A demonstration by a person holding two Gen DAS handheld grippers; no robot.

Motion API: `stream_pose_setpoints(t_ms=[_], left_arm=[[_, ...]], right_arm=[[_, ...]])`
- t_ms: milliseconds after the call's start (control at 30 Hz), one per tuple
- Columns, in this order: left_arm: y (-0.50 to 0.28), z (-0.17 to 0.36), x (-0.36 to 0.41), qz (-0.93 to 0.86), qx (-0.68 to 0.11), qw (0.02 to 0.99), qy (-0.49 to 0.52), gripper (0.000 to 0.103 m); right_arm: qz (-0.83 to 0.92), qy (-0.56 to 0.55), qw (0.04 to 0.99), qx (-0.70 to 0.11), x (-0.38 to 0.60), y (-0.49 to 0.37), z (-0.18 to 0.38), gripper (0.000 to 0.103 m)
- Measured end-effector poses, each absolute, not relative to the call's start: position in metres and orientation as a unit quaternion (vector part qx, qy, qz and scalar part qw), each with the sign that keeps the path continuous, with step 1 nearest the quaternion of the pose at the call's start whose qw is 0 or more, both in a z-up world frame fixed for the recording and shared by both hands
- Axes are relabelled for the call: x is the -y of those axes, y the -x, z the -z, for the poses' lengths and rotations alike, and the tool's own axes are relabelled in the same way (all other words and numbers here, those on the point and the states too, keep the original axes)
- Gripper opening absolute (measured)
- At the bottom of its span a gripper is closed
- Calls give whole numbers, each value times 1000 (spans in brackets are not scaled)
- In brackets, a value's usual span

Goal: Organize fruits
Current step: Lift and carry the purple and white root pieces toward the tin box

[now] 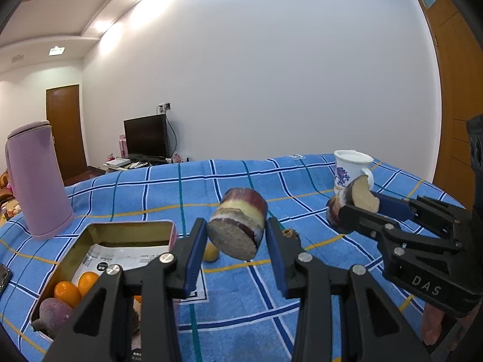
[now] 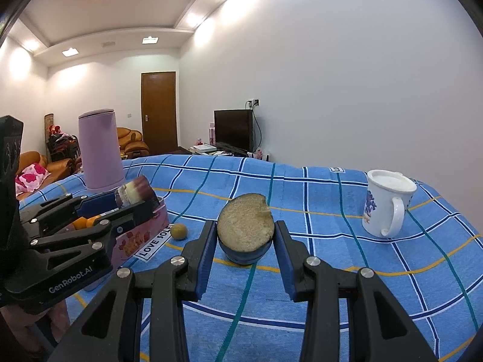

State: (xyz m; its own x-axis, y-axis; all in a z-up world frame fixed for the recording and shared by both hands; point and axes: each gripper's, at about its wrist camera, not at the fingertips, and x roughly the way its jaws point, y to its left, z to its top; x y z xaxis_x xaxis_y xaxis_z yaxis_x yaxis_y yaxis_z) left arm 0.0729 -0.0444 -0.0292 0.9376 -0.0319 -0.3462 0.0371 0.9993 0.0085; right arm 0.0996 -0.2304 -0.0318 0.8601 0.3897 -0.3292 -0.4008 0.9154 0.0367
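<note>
My left gripper [image 1: 236, 232] is shut on a purple sugarcane piece [image 1: 238, 223] and holds it above the blue checked cloth, just right of the open tin box [image 1: 126, 230]. The box holds oranges [image 1: 67, 293] and a purple fruit [image 1: 54, 313]. My right gripper [image 2: 245, 238] is shut on another dark cane piece [image 2: 245, 226] with a pale cut face, held above the cloth; it also shows in the left wrist view [image 1: 353, 208]. A small yellow round fruit [image 2: 178, 231] lies on the cloth beside the box [image 2: 142, 238].
A tall lilac jug [image 1: 39, 181] stands behind the box. A white mug [image 2: 386, 205] with a blue print stands at the right. A small brown thing [image 1: 290, 234] lies on the cloth. A dark phone [image 1: 3, 277] lies at the left edge.
</note>
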Motion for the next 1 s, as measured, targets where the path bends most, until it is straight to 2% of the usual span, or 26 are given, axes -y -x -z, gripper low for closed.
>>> stream_pose_setpoints(t_ms=[1000], left_arm=[[-51, 28, -4, -28, -170, 985, -3, 41]], right_arm=[[-248, 30, 953, -168, 181, -94, 32, 40]])
